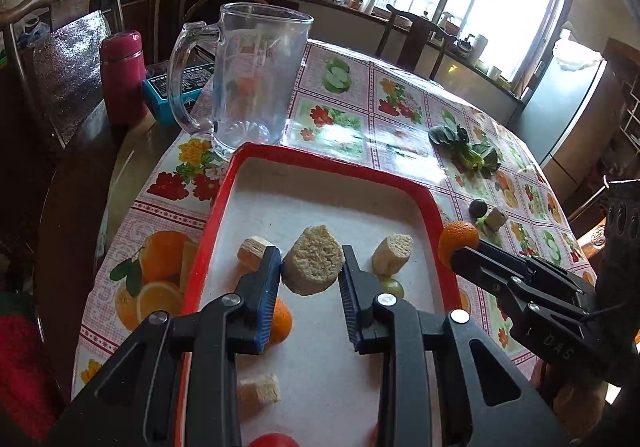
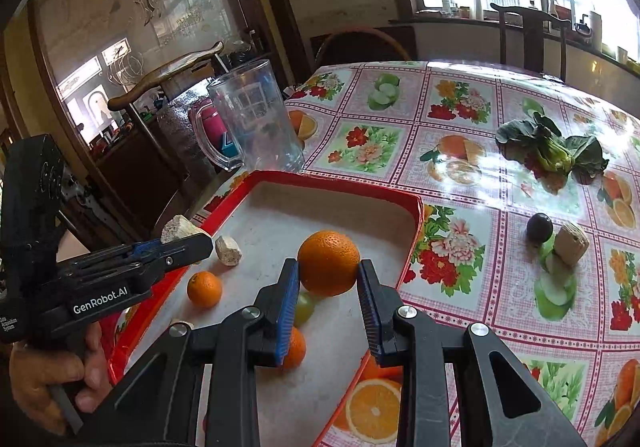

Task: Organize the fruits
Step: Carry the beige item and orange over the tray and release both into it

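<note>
Mug (image 1: 256,79) behind the tray (image 1: 320,163) — greens (image 2: 556,151) lie right of it on the table (image 2: 460,87).

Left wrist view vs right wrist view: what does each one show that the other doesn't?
Left wrist view only: a red flask and a teal box behind the glass mug, and the face of the corn chunk held by the left hand-held gripper.

Right wrist view only: the person's hand holding the left tool.

Both: red tray, leafy greens, dark round fruit, and the orange held by the right hand-held gripper.
</note>
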Tool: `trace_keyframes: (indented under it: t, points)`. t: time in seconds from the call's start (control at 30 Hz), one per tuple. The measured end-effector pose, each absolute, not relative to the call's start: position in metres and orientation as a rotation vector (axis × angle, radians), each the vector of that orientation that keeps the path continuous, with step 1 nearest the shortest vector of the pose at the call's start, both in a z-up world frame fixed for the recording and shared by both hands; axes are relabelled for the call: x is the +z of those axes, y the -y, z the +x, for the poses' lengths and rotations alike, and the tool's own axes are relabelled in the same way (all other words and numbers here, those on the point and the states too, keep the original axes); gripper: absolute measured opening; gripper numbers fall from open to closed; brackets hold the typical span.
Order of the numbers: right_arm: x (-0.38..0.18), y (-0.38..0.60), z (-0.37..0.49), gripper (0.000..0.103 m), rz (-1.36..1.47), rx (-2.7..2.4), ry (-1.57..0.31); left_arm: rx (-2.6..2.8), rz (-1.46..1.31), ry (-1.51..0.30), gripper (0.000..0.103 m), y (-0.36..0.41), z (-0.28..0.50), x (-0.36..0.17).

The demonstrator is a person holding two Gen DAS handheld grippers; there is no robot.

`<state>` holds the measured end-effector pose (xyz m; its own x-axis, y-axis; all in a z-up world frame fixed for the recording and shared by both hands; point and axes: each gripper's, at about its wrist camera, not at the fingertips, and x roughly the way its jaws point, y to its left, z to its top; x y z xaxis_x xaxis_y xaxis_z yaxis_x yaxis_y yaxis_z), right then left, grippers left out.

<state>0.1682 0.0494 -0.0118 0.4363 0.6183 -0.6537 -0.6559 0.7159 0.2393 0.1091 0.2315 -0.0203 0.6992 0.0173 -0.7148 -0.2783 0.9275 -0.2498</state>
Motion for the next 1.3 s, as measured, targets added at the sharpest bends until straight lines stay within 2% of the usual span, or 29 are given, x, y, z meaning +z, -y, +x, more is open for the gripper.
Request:
trace_keyframes:
  t: [0.57,0.97,1.3]
  points:
    - [-0.046,-0.087,0.234,0.03,-0.032,0.775,-0.905,0.211,-0.349,-0.903,0.027,-0.261,0.183,-0.052]
    - [-0.048,-0.087,0.232,0.034,-0.025,0.796,-0.918,0.219,-0.325,-0.981,0.029,-0.258,0.191,-0.062]
    - [-0.026,-0.042,0.214,0.036,0.025,0.782,-0.865,0.223,-0.32,-0.924,0.03,-0.243,0.165,-0.043]
